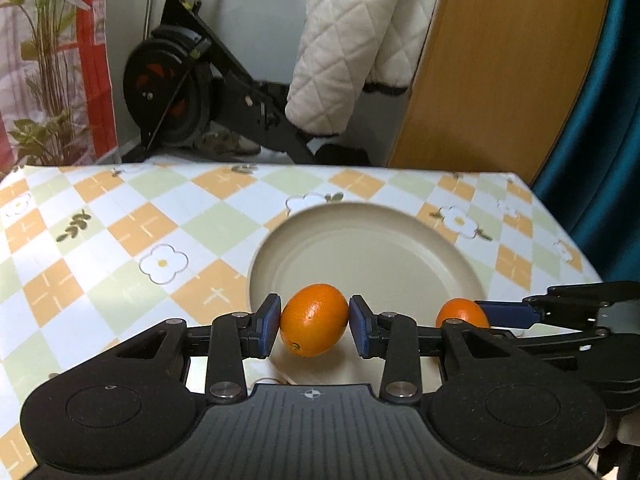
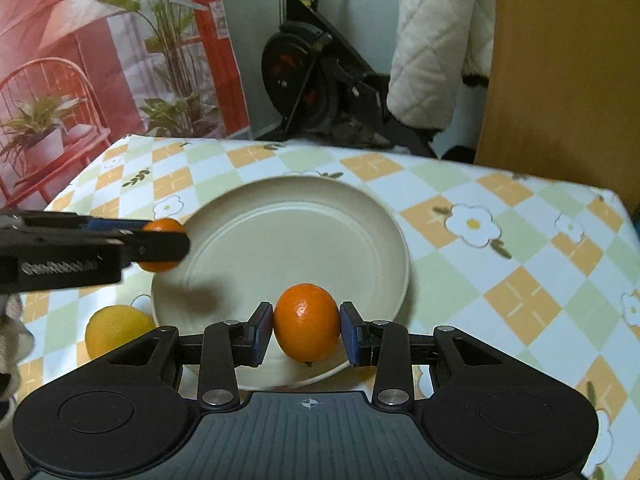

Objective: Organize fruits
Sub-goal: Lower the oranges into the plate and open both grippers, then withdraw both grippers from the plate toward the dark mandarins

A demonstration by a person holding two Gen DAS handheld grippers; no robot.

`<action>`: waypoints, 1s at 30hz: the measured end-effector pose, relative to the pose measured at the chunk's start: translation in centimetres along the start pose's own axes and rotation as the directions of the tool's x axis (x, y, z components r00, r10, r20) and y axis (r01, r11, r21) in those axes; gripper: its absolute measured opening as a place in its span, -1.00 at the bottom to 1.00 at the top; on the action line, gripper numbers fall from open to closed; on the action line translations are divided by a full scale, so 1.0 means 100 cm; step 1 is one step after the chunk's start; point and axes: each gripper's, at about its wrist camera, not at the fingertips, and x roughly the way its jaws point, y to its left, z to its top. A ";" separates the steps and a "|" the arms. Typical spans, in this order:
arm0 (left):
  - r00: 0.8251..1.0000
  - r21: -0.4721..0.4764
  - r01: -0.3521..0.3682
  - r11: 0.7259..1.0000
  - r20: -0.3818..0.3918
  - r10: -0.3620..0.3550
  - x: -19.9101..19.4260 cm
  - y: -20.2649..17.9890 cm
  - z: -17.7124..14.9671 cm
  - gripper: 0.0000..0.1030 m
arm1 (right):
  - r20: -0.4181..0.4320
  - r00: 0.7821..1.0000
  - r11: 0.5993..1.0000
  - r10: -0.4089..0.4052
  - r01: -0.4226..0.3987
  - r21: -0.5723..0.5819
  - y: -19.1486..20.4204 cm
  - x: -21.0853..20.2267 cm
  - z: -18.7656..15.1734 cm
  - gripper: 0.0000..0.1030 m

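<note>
Each gripper, left (image 1: 314,322) and right (image 2: 306,326), clamps an orange above the plate (image 2: 360,216) at frame centre; releasing likely comes next.

Your left gripper (image 1: 314,322) squeezes an orange (image 1: 314,320) over the plate (image 1: 372,248); the other gripper (image 1: 496,314) holds another orange (image 1: 460,312).

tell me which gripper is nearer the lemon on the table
Left. The left gripper, shut on an orange, hangs just beyond the lemon at the plate's near-left rim. The right gripper, holding the other orange, is farther along the plate's near edge.
</note>
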 end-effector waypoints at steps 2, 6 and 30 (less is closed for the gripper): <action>1.000 0.003 -0.003 1.000 -0.012 0.003 0.005 0.001 -0.001 -0.23 | -0.009 1.000 1.000 -0.002 0.002 0.000 -0.001 0.004 0.000 -0.35; 0.999 -0.003 -0.016 1.000 -0.037 0.015 0.014 0.004 -0.001 -0.23 | -0.020 1.000 1.000 -0.006 0.007 0.012 -0.005 0.009 0.000 -0.35; 0.993 -0.086 -0.072 0.994 0.084 0.079 -0.088 0.018 -0.027 -0.02 | 0.197 0.979 0.996 0.048 -0.062 0.066 0.016 -0.079 -0.026 -0.11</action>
